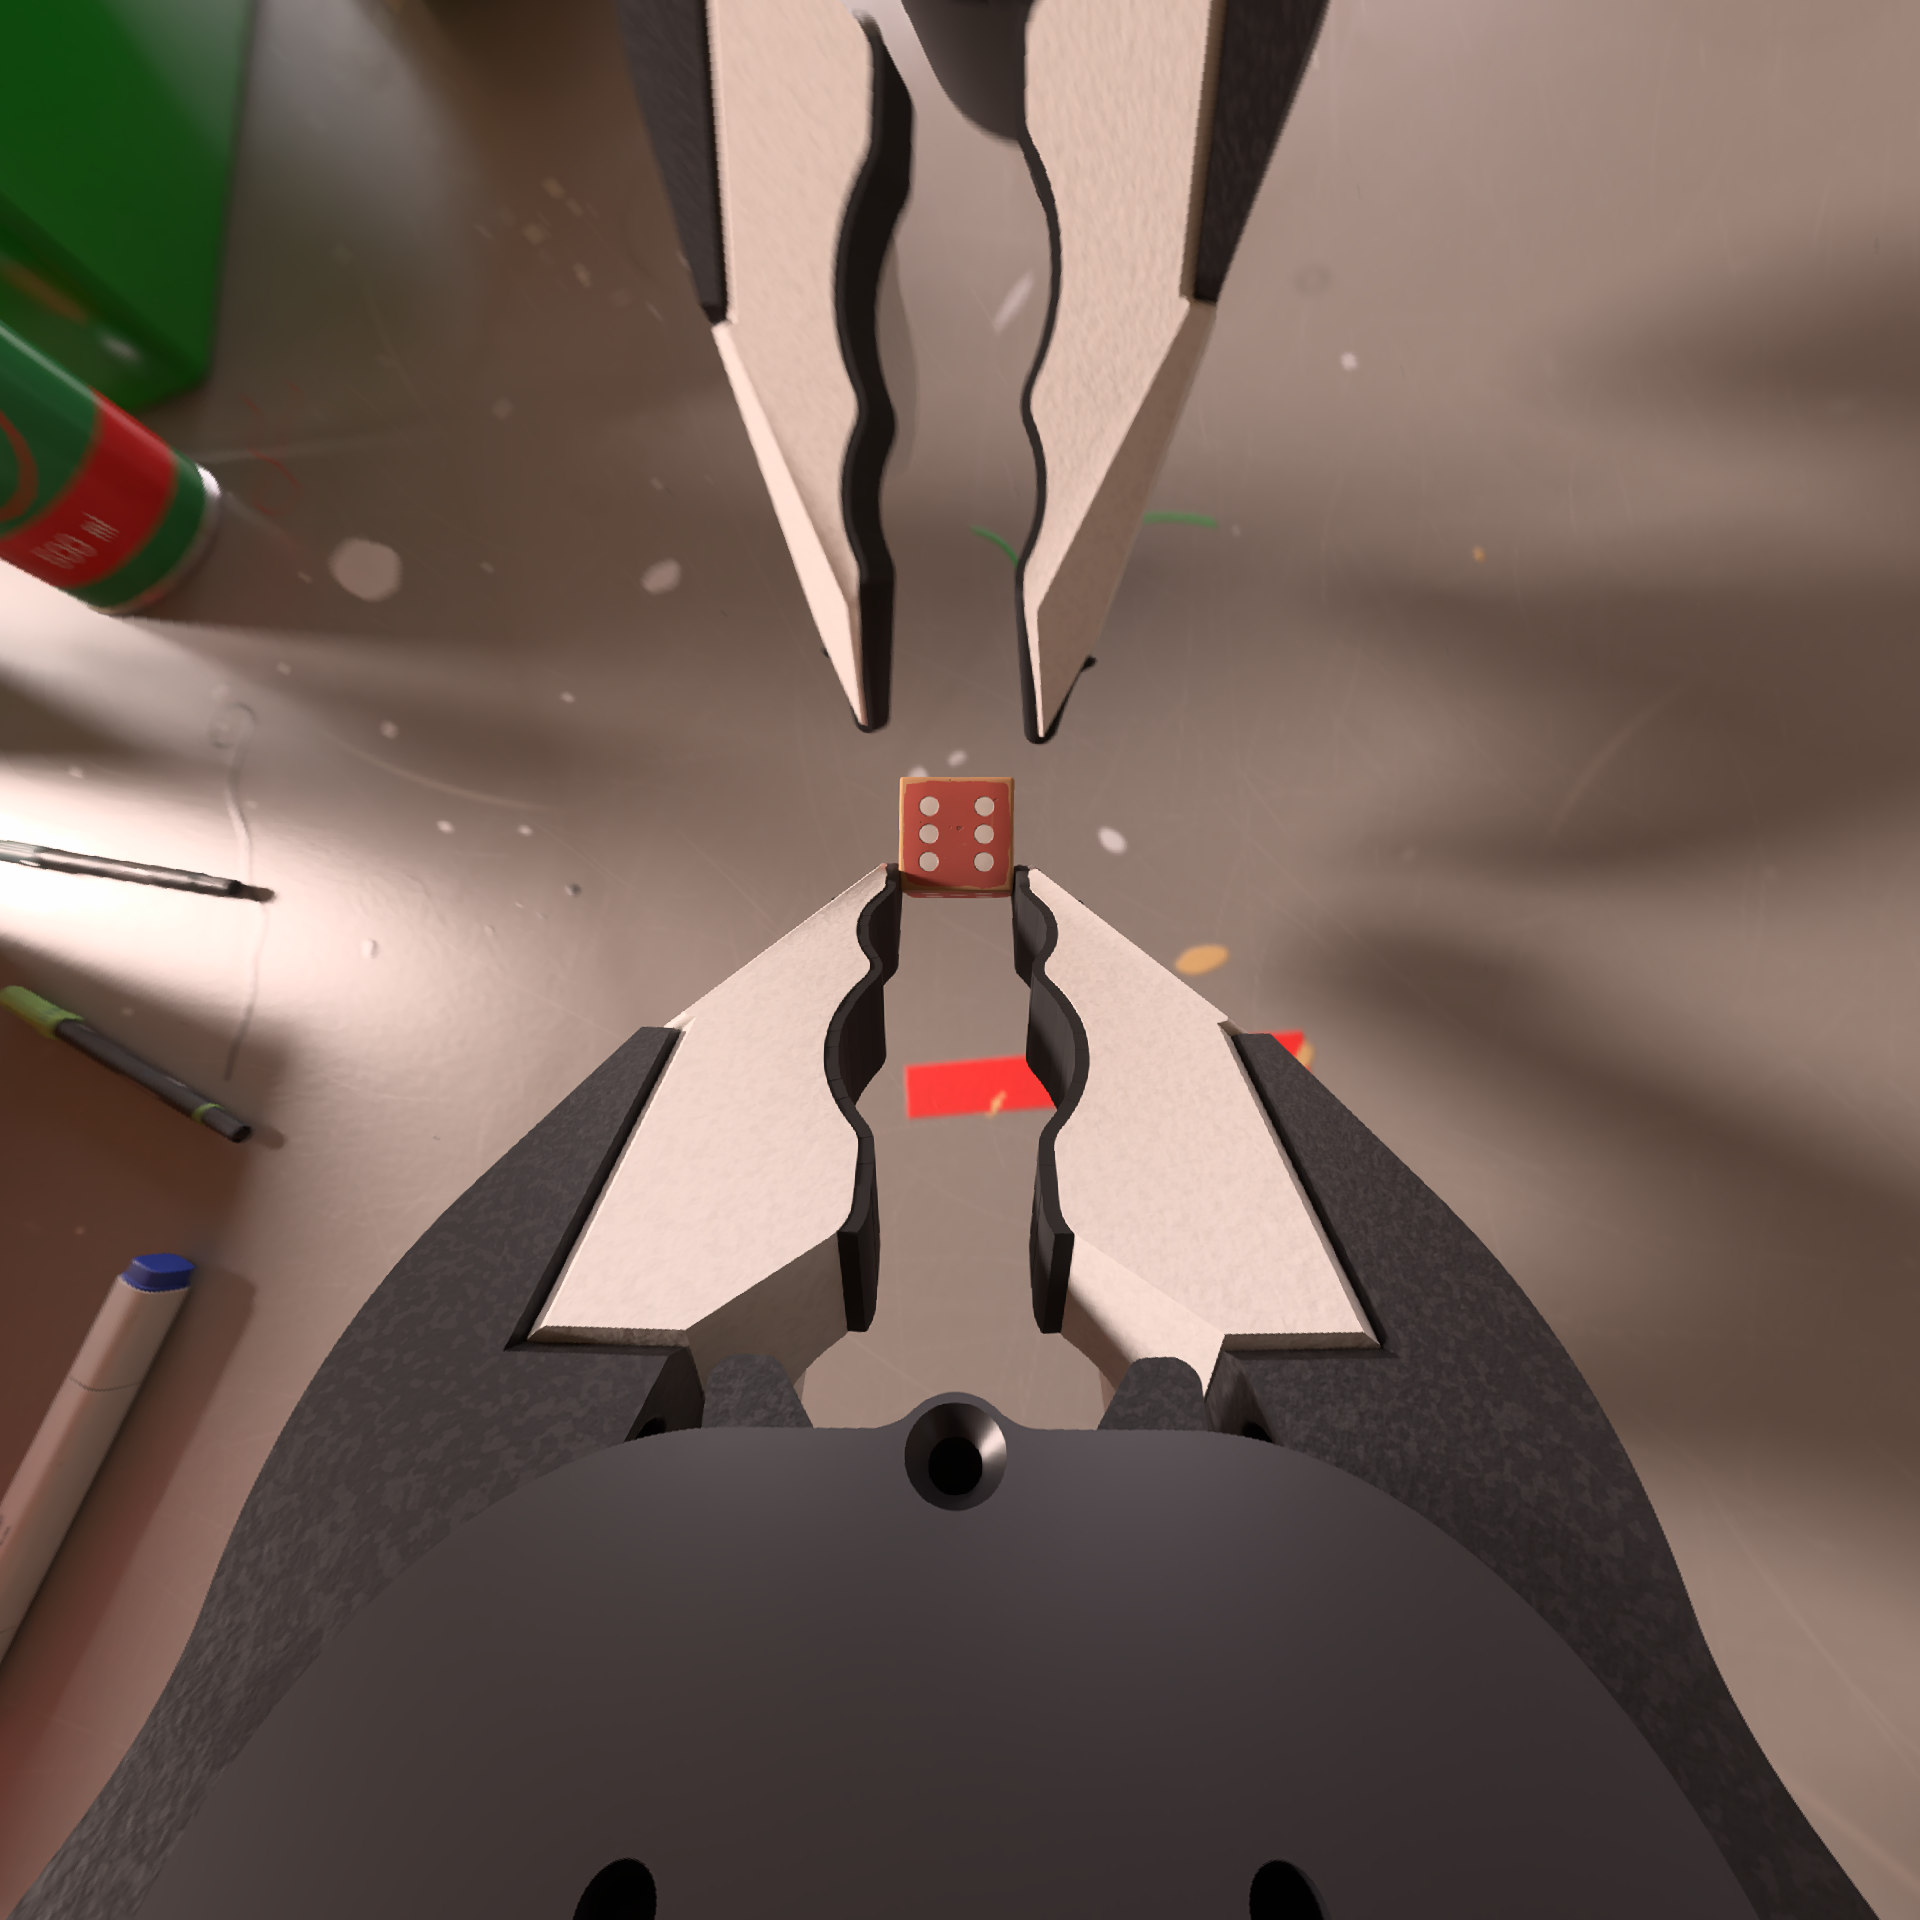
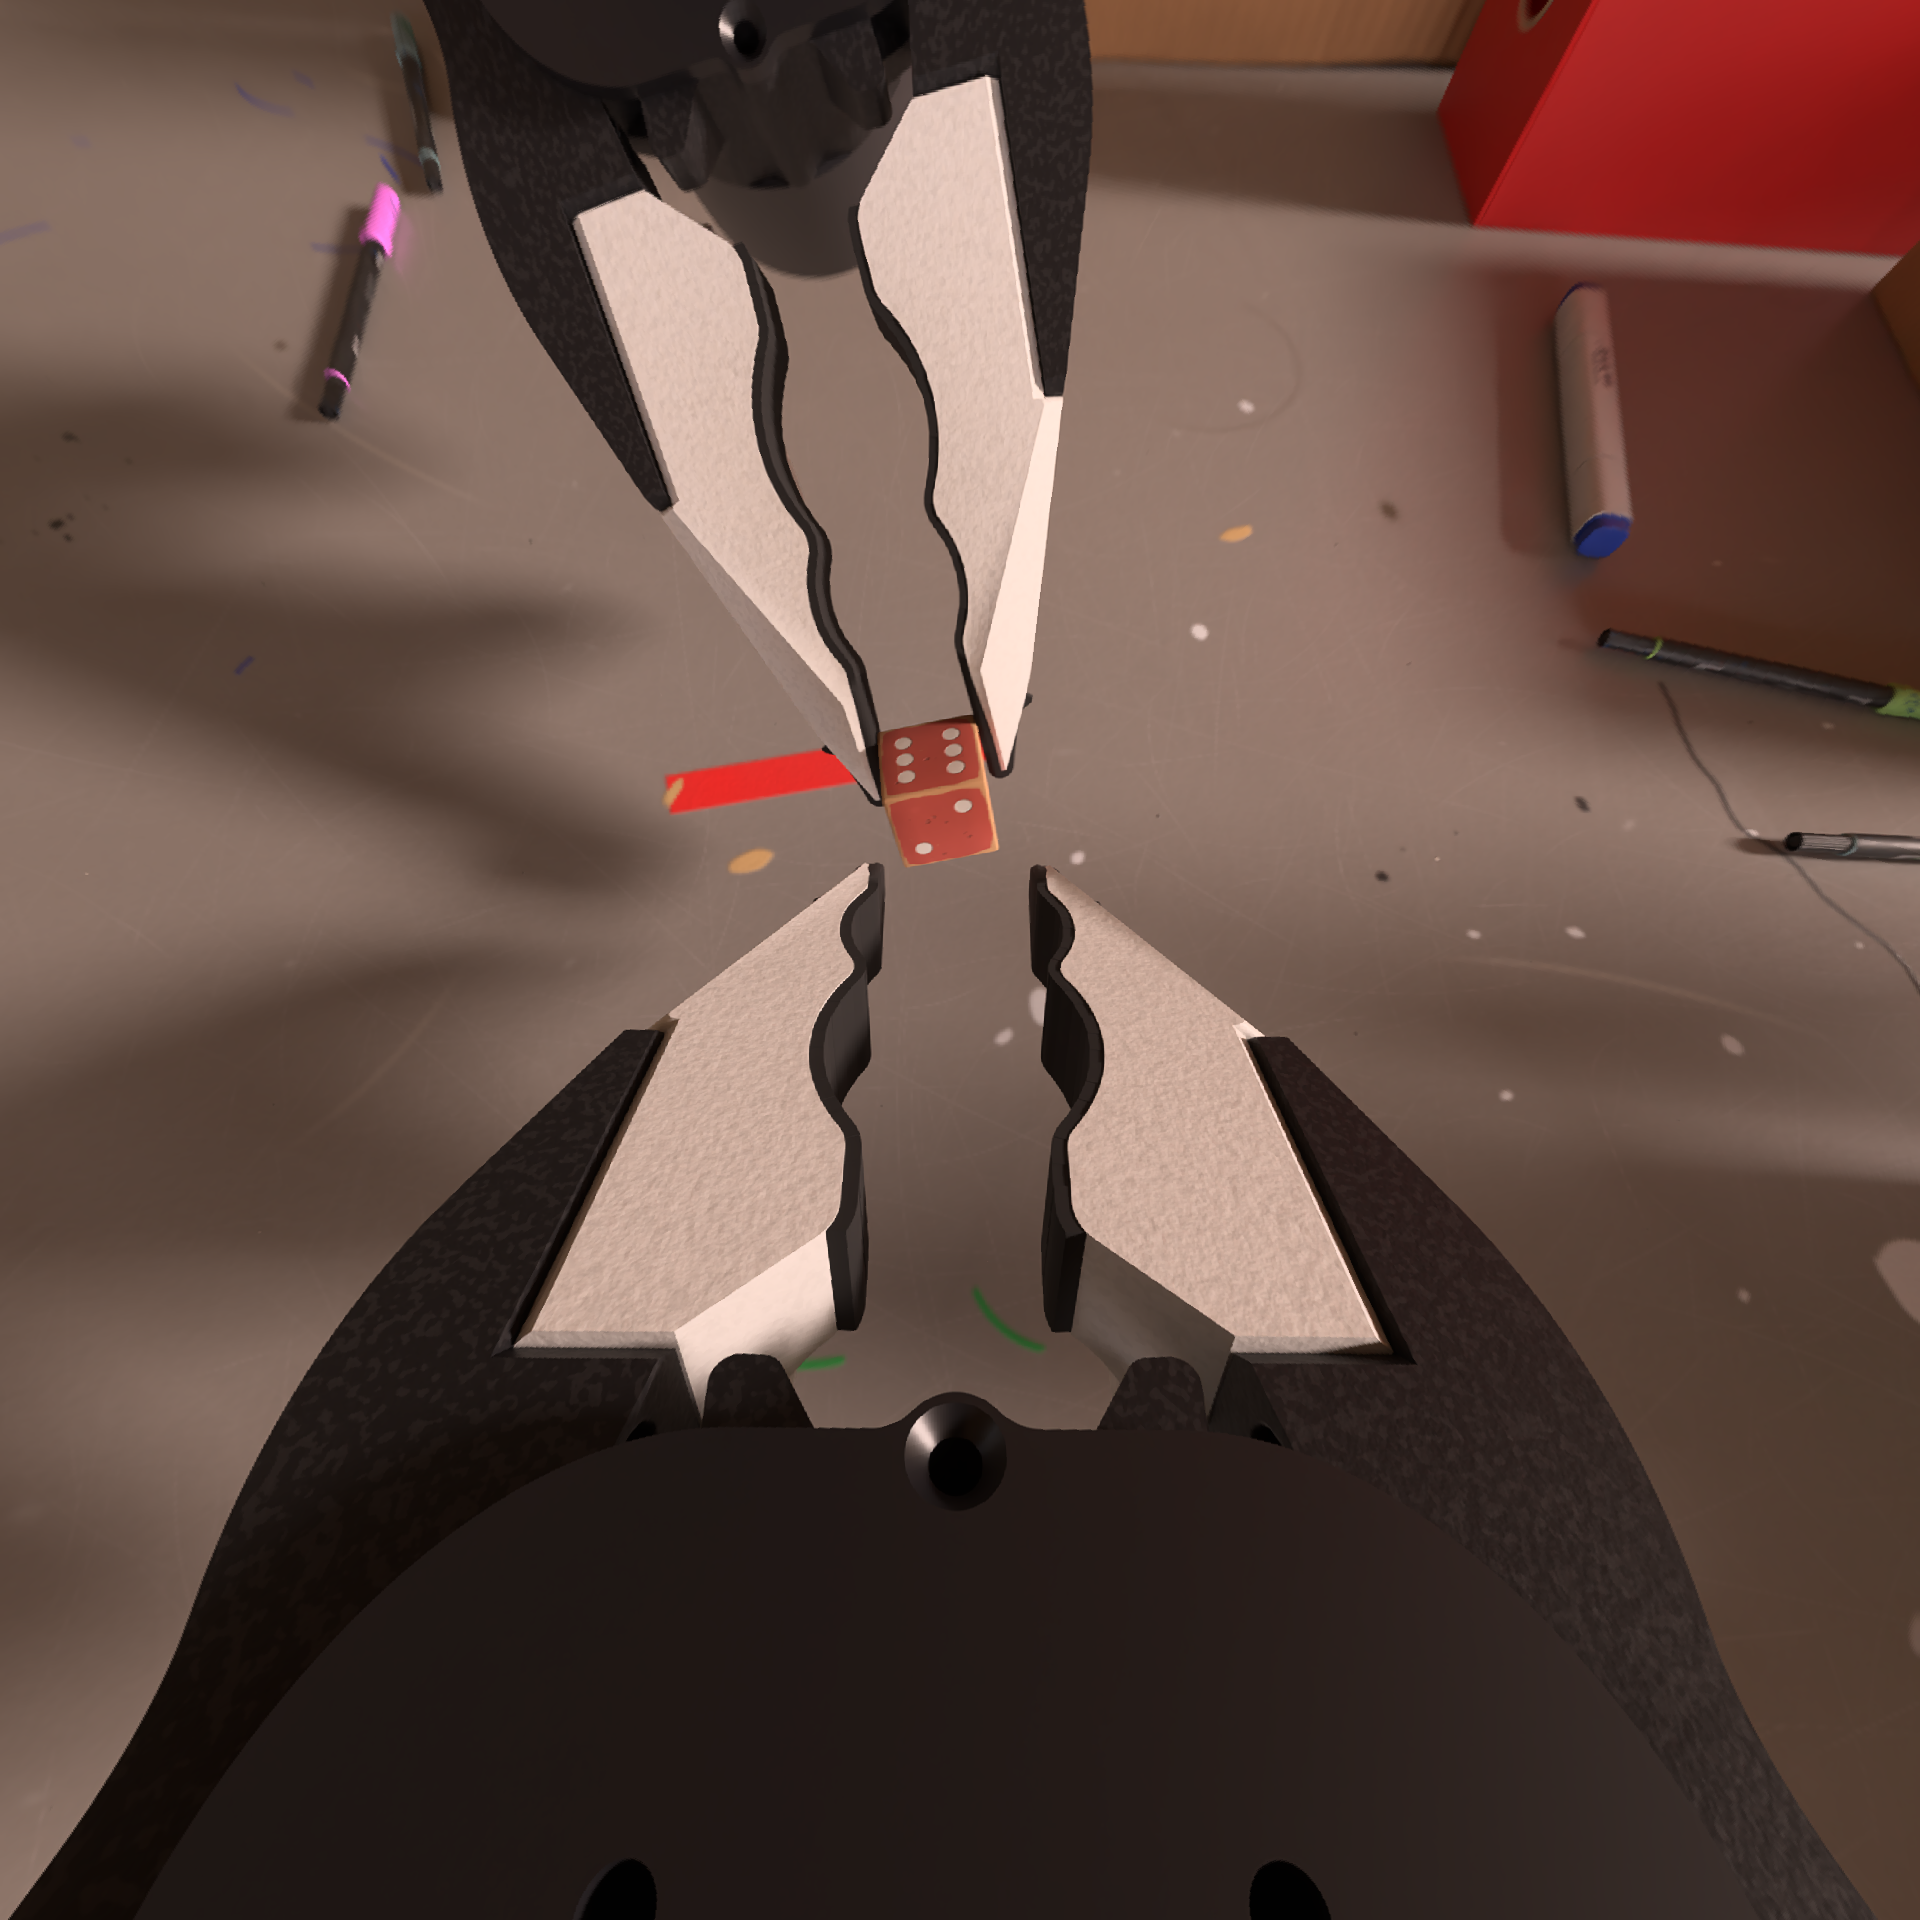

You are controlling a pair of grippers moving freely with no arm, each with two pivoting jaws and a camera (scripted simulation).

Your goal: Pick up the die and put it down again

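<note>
A red die (image 1: 954,836) with white pips shows its six face in the left wrist view. My left gripper (image 1: 956,883) has its two fingertips against the die's two sides and is shut on it. I cannot tell whether the die touches the table. In the right wrist view the die (image 2: 940,821) sits between the left gripper's (image 2: 935,779) tips, which come in from the top. My right gripper (image 2: 956,873) is open and empty, its tips just short of the die and facing the left gripper. It also shows in the left wrist view (image 1: 956,724).
A red tape strip (image 1: 966,1086) lies on the grey-brown table (image 1: 1455,727) under the left gripper. A green box (image 1: 114,187), a green-red can (image 1: 94,499), pens (image 1: 125,1060) and a blue-capped marker (image 1: 94,1382) lie left. A red box (image 2: 1714,114) and a pink pen (image 2: 358,301) lie farther off.
</note>
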